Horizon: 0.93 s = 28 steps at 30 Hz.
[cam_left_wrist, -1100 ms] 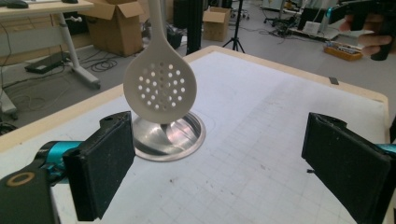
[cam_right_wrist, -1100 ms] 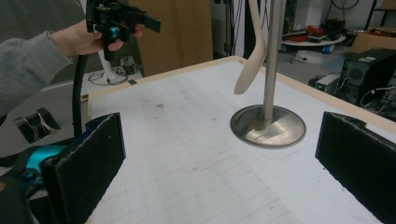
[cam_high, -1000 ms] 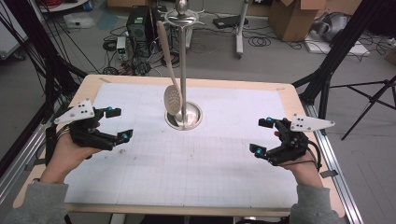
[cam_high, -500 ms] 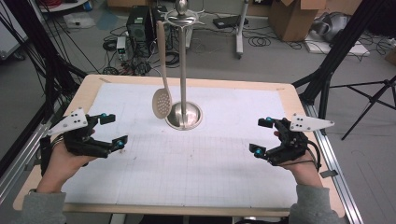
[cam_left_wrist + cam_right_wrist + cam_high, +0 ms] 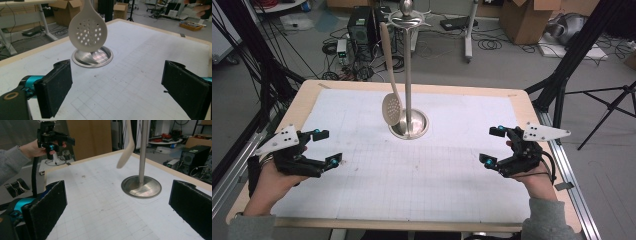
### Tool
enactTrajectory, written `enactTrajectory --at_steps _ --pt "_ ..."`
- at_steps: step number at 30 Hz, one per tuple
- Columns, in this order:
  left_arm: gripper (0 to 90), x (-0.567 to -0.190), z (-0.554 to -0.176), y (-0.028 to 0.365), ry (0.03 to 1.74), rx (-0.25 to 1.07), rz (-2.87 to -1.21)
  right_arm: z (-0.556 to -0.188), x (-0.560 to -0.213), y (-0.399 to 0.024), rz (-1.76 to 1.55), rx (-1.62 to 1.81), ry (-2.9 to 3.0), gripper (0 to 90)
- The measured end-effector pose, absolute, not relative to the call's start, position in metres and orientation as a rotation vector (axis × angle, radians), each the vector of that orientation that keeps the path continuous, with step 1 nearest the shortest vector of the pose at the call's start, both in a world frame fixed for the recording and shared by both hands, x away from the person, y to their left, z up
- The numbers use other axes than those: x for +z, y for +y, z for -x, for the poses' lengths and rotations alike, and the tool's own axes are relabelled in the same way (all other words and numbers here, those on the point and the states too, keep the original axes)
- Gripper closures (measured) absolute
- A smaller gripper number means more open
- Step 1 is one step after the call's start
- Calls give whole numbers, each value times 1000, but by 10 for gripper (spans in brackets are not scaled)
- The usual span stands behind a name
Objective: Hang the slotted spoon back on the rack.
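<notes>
Pale perforated plastic skimmer spoon is hanging from the steel stand with the round base, near the far edge of the white gridded table. Left gripper and right gripper are hovering near opposite side edges, jaws standing apart, gripping nothing.

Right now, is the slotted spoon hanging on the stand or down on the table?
Hanging. The slotted spoon dangles from the top of the stand, its bowl above the table.
</notes>
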<state>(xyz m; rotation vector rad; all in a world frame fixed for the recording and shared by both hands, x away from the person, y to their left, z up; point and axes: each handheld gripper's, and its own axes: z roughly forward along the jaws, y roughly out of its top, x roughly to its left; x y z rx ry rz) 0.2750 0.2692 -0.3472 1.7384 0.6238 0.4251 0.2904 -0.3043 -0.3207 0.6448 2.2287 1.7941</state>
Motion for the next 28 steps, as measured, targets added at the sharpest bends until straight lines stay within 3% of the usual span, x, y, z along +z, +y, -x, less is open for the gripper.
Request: enactTrajectory --at_steps 28 --pt "102 -368 -267 306 742 481 -1707 -290 -326 -318 -737 1745 2048 2"
